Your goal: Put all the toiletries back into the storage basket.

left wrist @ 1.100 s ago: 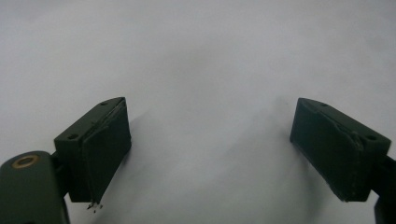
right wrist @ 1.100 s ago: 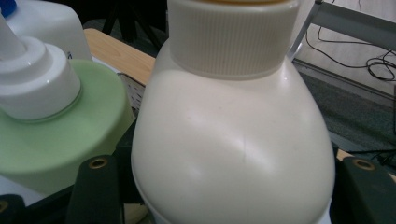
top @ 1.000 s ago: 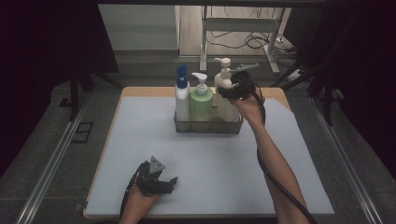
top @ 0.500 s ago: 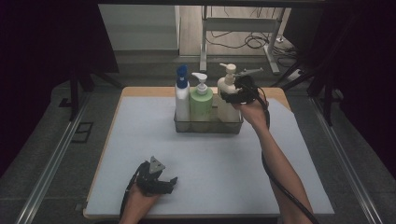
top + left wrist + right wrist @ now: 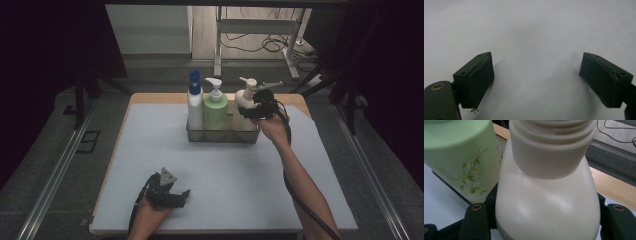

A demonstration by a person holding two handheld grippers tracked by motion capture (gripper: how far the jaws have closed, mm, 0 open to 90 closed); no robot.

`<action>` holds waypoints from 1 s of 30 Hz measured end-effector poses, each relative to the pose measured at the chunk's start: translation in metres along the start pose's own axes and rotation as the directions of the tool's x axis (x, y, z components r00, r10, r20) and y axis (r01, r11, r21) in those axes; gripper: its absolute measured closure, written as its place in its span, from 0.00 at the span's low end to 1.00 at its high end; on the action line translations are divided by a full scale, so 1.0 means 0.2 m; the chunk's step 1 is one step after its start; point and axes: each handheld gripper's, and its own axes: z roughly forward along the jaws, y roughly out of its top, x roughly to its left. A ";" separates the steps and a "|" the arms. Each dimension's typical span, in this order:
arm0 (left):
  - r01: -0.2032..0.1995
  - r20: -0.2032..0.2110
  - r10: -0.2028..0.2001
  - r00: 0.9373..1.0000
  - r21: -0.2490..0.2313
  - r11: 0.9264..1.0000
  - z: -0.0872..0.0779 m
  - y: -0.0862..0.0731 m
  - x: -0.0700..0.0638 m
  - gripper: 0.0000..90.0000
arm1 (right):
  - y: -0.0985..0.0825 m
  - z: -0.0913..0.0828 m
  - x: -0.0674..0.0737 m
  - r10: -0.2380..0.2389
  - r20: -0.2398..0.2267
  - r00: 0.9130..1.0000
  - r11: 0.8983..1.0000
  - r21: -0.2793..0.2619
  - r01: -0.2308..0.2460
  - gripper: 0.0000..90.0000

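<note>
The right gripper (image 5: 250, 107) clamps the cream bottle (image 5: 245, 102), 1 jaw on each flank below the ribbed cap (image 5: 554, 157). The bottle stands at the right end of the clear bin (image 5: 222, 135), beside the green bottle (image 5: 215, 110) and white bottle (image 5: 194, 105). The left gripper (image 5: 177, 196) rests on the mat (image 5: 225, 175), jaws wide apart, empty.
</note>
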 end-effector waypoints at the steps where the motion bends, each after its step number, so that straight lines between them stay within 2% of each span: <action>1: 0.000 0.000 0.000 1.000 0.000 1.000 0.00 0.00 0.00 0.13 | -0.01 0.00 0.00 -0.001 0.000 1.000 1.000 0.001 0.001 0.40; 7: 0.000 0.000 0.000 1.000 0.000 1.000 0.00 0.00 0.00 0.13 | -0.04 0.02 0.00 0.008 0.001 1.000 1.000 0.005 -0.008 0.40; 16: -0.004 0.000 0.004 1.000 0.003 1.000 0.00 0.00 0.00 0.13 | -0.03 0.02 -0.01 -0.009 -0.020 1.000 0.999 0.032 0.009 0.38; 19: -0.004 -0.001 0.004 1.000 0.003 1.000 0.00 0.00 0.00 0.13 | -0.04 0.03 -0.01 -0.020 -0.042 0.999 0.999 0.046 0.022 0.30; 20: 0.000 0.000 0.000 1.000 0.000 1.000 0.00 0.00 0.00 0.13 | -0.04 0.03 0.00 -0.018 -0.035 0.999 0.998 0.052 0.020 0.27; 23: -0.001 0.000 0.001 1.000 0.000 1.000 0.00 0.00 0.00 0.13 | -0.06 0.04 -0.01 -0.008 -0.055 0.998 0.999 0.037 0.010 0.25; 30: 0.001 0.001 -0.001 1.000 -0.001 1.000 0.00 0.00 0.00 0.13 | -0.08 0.02 -0.01 -0.014 -0.062 0.998 1.000 0.027 0.016 0.24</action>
